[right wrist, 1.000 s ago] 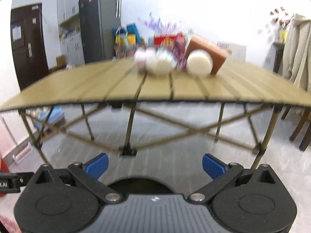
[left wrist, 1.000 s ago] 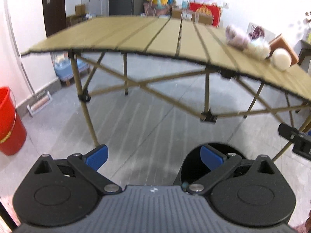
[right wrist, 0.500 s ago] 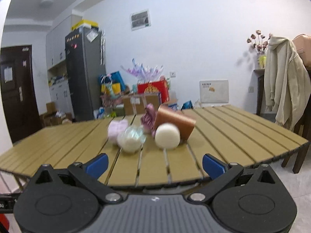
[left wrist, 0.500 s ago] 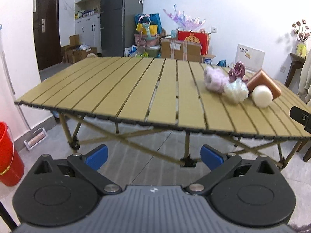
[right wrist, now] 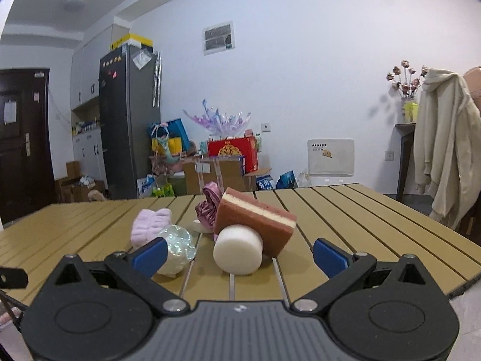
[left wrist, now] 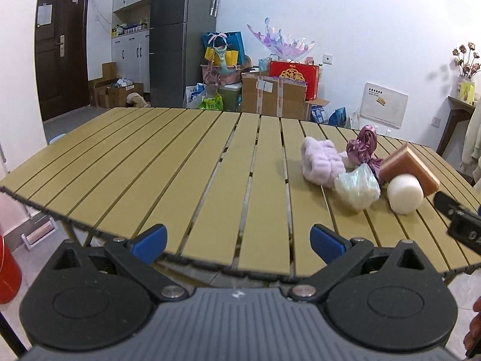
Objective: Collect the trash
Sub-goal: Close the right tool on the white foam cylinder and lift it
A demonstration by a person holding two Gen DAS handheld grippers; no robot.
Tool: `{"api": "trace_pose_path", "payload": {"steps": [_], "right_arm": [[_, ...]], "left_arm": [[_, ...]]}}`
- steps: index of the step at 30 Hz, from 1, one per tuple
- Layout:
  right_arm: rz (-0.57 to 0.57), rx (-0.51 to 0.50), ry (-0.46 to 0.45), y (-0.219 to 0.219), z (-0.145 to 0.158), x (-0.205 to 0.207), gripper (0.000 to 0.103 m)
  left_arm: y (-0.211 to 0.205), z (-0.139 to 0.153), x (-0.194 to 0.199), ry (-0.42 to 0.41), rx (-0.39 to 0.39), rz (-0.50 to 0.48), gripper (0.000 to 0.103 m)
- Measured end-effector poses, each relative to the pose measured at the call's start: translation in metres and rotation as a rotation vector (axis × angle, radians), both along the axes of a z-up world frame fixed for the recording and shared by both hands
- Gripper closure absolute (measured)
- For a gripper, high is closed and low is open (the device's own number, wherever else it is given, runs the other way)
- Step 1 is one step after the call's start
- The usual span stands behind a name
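A small heap of trash lies on the slatted tan table (left wrist: 186,162): a fluffy lilac piece (left wrist: 320,162), a crumpled clear wrapper (left wrist: 357,188), a white foam cylinder (left wrist: 404,192), a pink-and-cream sponge block (left wrist: 410,167) and a purple ribbon wad (left wrist: 362,147). In the right wrist view the cylinder (right wrist: 239,249), sponge (right wrist: 258,219), wrapper (right wrist: 179,248) and lilac piece (right wrist: 148,228) sit just ahead. My left gripper (left wrist: 239,242) is open and empty over the table's near edge, left of the heap. My right gripper (right wrist: 240,254) is open and empty, close in front of the cylinder.
A red bucket (left wrist: 7,273) stands on the floor at the far left. Boxes and bags (left wrist: 270,90) crowd the back wall beside a dark fridge (left wrist: 180,45). A coat (right wrist: 445,156) hangs to the right of the table. The right gripper's edge (left wrist: 460,219) shows at the left view's right side.
Both grippers have risen from below the tabletop to above its near edge and come closer to the heap. Both have stayed open.
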State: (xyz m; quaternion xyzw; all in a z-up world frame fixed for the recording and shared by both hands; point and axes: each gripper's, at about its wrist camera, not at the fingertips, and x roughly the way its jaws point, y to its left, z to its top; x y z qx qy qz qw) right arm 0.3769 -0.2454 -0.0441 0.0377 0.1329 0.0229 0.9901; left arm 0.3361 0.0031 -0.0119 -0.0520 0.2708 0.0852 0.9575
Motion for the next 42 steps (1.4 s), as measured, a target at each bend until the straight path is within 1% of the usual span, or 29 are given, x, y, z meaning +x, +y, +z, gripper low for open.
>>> {"api": "trace_pose_path", "payload": {"steps": [3, 9, 11, 12, 15, 17, 18, 19, 23, 30, 37, 42], "right_arm": [[0.013, 0.002, 0.030, 0.005, -0.005, 0.024, 0.000], [0.013, 0.061, 0.100, 0.008, -0.022, 0.073, 0.006], [0.008, 0.065, 0.113, 0.010, -0.027, 0.086, 0.006], [0.001, 0.064, 0.125, 0.012, -0.030, 0.091, 0.008], [-0.016, 0.069, 0.160, 0.016, -0.037, 0.106, 0.023], [-0.036, 0.083, 0.186, 0.016, -0.041, 0.117, 0.027], [-0.041, 0.090, 0.193, 0.016, -0.043, 0.120, 0.039], [-0.043, 0.096, 0.202, 0.016, -0.046, 0.122, 0.045], [-0.044, 0.105, 0.209, 0.016, -0.047, 0.125, 0.047], [-0.015, 0.137, 0.178, 0.008, -0.040, 0.118, 0.048], [-0.007, 0.181, 0.126, -0.018, -0.025, 0.104, 0.048], [-0.013, 0.204, 0.107, -0.040, -0.017, 0.096, 0.049]], "left_arm": [[-0.002, -0.001, 0.015, 0.002, 0.006, 0.001, 0.000], [-0.009, -0.004, 0.039, 0.010, 0.036, -0.011, 0.000], [-0.010, -0.005, 0.047, 0.009, 0.046, -0.014, 0.000], [-0.009, -0.005, 0.050, 0.009, 0.047, -0.015, 0.000], [-0.009, -0.005, 0.061, 0.013, 0.034, -0.025, 0.000], [-0.010, -0.004, 0.066, 0.014, 0.039, -0.030, 0.000], [-0.010, -0.004, 0.069, 0.012, 0.042, -0.033, 0.000], [-0.011, -0.004, 0.071, 0.011, 0.045, -0.035, 0.000], [-0.014, -0.007, 0.079, 0.021, 0.042, -0.039, 0.000], [-0.023, -0.012, 0.087, 0.051, 0.021, -0.041, 0.000], [-0.042, -0.010, 0.093, 0.065, -0.002, -0.042, 0.000], [-0.065, -0.009, 0.097, 0.083, -0.018, -0.064, 0.000]]}}
